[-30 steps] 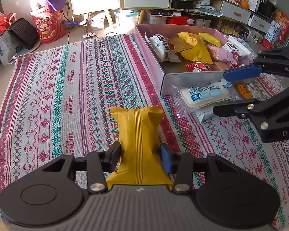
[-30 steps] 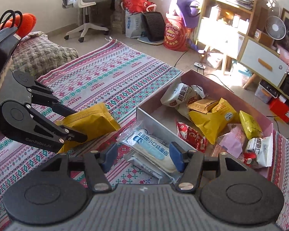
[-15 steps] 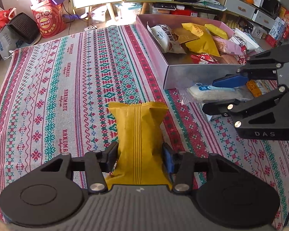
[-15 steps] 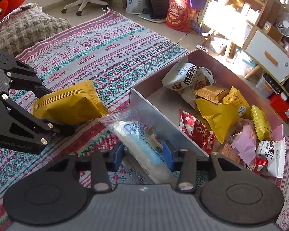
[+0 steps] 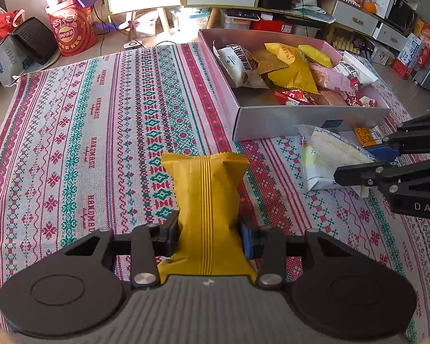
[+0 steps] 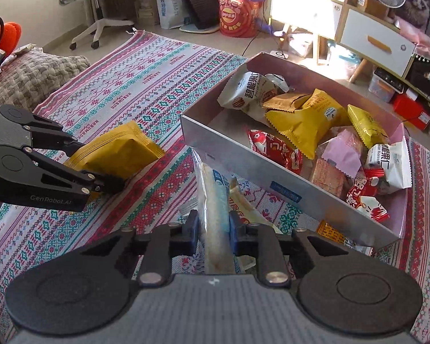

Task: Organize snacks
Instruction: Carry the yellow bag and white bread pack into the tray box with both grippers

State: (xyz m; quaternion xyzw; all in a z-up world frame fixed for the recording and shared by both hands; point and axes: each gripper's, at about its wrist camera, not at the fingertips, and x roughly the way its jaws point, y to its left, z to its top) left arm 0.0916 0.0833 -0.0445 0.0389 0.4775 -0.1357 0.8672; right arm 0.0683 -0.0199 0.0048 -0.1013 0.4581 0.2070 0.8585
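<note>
Snack box [image 6: 232,146] just beyond right gripper [image 6: 213,226], clamped on clear bread packet [image 6: 215,197], long axis boxward; left gripper [image 5: 207,229] pinching yellow packet [image 5: 206,195], farther left.

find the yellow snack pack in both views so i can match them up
Left wrist: yellow snack pack at bottom centre, clamped in the left gripper.
Right wrist: the same pack at middle left, held in the left gripper.
Shared landmark: the snack box.
</note>
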